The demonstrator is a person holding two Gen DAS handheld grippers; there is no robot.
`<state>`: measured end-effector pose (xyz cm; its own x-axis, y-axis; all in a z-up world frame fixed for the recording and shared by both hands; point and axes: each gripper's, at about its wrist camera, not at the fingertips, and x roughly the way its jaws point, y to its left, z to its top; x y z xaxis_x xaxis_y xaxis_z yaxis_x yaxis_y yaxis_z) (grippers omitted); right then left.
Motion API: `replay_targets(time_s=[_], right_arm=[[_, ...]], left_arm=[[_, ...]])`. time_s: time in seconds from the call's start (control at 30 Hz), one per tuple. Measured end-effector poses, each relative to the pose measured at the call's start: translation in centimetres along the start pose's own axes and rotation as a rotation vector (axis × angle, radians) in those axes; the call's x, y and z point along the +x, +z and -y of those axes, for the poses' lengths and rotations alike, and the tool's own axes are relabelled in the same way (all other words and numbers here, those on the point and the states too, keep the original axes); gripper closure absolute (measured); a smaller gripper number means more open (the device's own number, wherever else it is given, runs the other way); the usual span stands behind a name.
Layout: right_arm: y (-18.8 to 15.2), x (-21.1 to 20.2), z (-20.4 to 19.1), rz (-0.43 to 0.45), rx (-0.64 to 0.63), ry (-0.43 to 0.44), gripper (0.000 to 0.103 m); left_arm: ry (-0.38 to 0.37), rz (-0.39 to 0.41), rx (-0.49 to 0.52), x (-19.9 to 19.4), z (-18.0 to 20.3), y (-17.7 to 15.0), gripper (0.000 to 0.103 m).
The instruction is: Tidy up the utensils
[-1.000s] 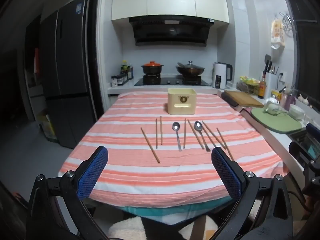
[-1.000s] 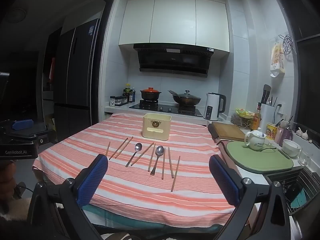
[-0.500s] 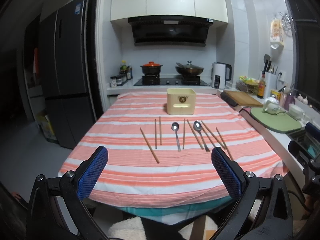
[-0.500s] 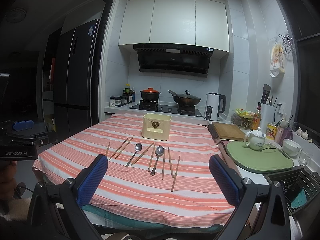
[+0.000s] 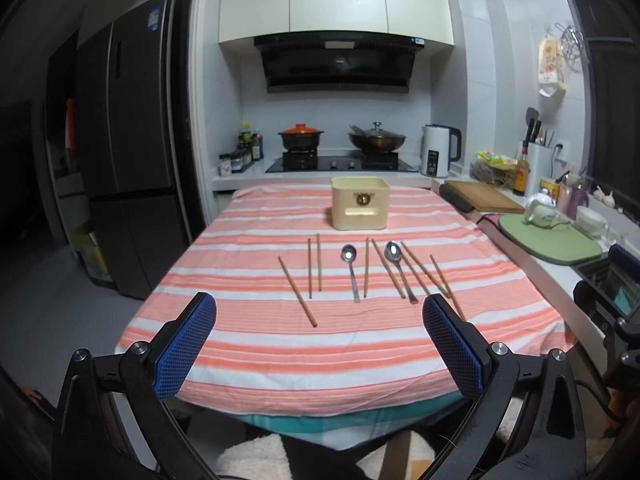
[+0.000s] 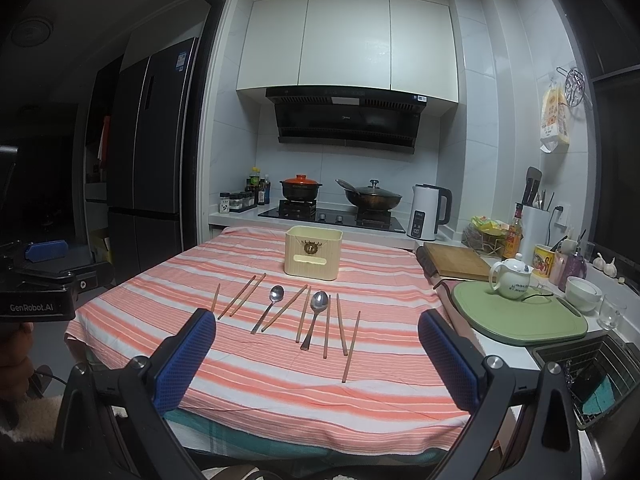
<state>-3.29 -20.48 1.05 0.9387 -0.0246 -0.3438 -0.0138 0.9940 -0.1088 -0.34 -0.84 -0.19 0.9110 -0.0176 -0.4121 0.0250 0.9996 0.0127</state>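
Several wooden chopsticks (image 5: 297,290) and two metal spoons (image 5: 349,258) (image 5: 393,254) lie side by side on the striped tablecloth (image 5: 280,344). A cream utensil box (image 5: 360,208) stands upright behind them. The same spoons (image 6: 275,295) (image 6: 318,302), chopsticks (image 6: 351,346) and box (image 6: 313,253) show in the right wrist view. My left gripper (image 5: 319,346) is open and empty, off the near table edge. My right gripper (image 6: 316,354) is open and empty, above the near edge.
A counter runs along the right with a wooden board (image 5: 484,196), green mat (image 5: 548,238), teapot (image 6: 511,274), bowl (image 6: 582,292) and glass (image 6: 610,312). A stove with pots (image 5: 340,144) and a kettle (image 5: 436,156) sit beyond the table. A fridge (image 5: 128,160) stands left.
Both views have barely shifted; the left camera has lifted very slightly. The utensils and box have not moved, and both grippers stay open.
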Motion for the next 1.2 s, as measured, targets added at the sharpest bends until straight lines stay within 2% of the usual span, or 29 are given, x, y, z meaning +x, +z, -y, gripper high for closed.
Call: replay_targets(time_s=[1.2], right_arm=[[-0.45,0.37,-0.05,-0.016,0.003,0.009,0.000]], left_arm=[[-0.005,-0.005,0.008,-0.06,0.72,-0.33,0.000]])
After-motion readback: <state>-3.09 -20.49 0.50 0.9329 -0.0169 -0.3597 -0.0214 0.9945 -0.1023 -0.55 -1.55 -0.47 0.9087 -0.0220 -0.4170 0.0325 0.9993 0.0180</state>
